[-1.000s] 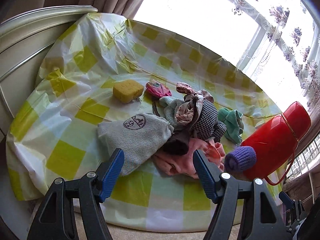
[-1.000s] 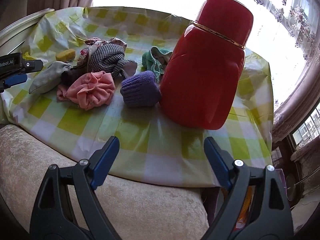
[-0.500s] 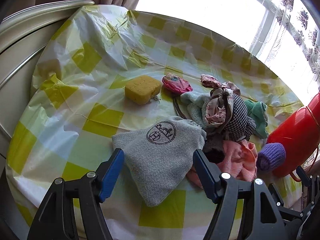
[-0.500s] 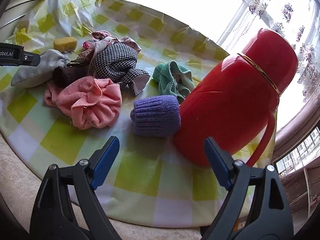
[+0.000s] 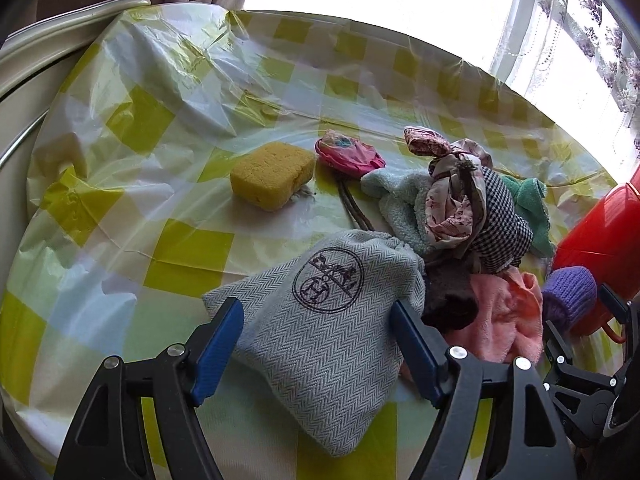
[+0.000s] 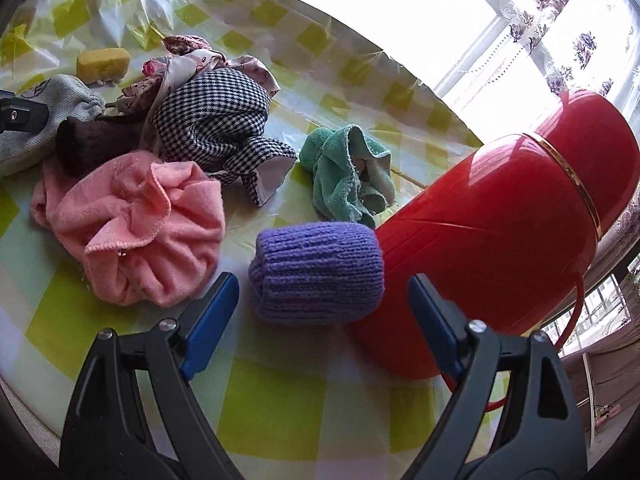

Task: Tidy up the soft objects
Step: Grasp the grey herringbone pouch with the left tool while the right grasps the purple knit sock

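Grey herringbone cloth fills the gap ahead of the left gripper (image 5: 316,354): the pouch (image 5: 328,320) lies flat on the checked sheet (image 5: 188,248), its lower body between the two blue fingers (image 5: 218,344). The jaws have just been opening and stand wide, one finger at each side edge of the pouch, pads apparently not pressing. This spread suits a straddle of the full width before closing. Beyond the fingertips sit the sponge (image 5: 272,176) and a pink purse (image 5: 348,156), apart from each other. Past the right finger lies the heap: scarf (image 5: 456,200), check cloth (image 5: 500,220), pink towel (image 5: 504,316). The pouch mouth touches that heap, so a pull toward the camera would likely separate them.

In the right wrist view, the right gripper (image 6: 324,312) is also spread wide and holds nothing. The purple knit roll (image 6: 316,272) lies just beyond the fingertips, centred on the gap. Its far end rests against the red flask (image 6: 504,240), which lies tilted on the sheet; whether the roll is wedged under it cannot be told. The pink towel lies past the left finger, the green cloth (image 6: 348,176) beyond the roll. Each gripper is aligned on its own item, probably for two pickups.
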The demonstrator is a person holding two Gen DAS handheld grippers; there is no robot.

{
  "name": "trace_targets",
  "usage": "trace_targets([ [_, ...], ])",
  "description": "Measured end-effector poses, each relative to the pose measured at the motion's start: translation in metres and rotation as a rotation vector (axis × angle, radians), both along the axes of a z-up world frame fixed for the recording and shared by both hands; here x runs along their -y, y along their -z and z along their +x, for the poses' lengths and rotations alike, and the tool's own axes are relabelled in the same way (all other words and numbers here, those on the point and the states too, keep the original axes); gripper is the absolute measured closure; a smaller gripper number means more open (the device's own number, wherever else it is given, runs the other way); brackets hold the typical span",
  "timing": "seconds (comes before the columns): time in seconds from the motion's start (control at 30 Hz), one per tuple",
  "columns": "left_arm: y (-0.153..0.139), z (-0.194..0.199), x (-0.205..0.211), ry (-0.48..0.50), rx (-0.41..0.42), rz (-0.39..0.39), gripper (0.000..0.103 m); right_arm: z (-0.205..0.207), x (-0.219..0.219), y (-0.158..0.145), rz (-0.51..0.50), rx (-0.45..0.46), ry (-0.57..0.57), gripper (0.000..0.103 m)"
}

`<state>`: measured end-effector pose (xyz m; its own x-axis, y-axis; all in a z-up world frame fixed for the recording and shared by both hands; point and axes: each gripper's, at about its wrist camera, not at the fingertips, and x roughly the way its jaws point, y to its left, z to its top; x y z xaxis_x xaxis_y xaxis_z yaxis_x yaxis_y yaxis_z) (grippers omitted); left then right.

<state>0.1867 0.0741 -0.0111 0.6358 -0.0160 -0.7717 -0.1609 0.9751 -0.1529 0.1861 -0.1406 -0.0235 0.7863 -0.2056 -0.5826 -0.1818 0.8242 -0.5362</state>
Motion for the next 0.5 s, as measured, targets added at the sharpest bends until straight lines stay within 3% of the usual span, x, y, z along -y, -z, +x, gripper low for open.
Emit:
trace_targets([
  [0.13,0.007,0.006,-0.001,0.023,-0.011,-0.025,0.029,0.007,-0.003,0.006,-0.007,-0.013,-0.003,0.018],
  [0.3,0.01,0.007,0.003,0.039,-0.019,-0.027,0.041,0.014,-0.004,0.012,-0.007,-0.032,0.006,0.035],
  [0.5,0.009,0.003,0.007,0.045,-0.012,-0.019,0.05,0.012,0.002,0.009,0.047,-0.039,-0.002,0.043],
])
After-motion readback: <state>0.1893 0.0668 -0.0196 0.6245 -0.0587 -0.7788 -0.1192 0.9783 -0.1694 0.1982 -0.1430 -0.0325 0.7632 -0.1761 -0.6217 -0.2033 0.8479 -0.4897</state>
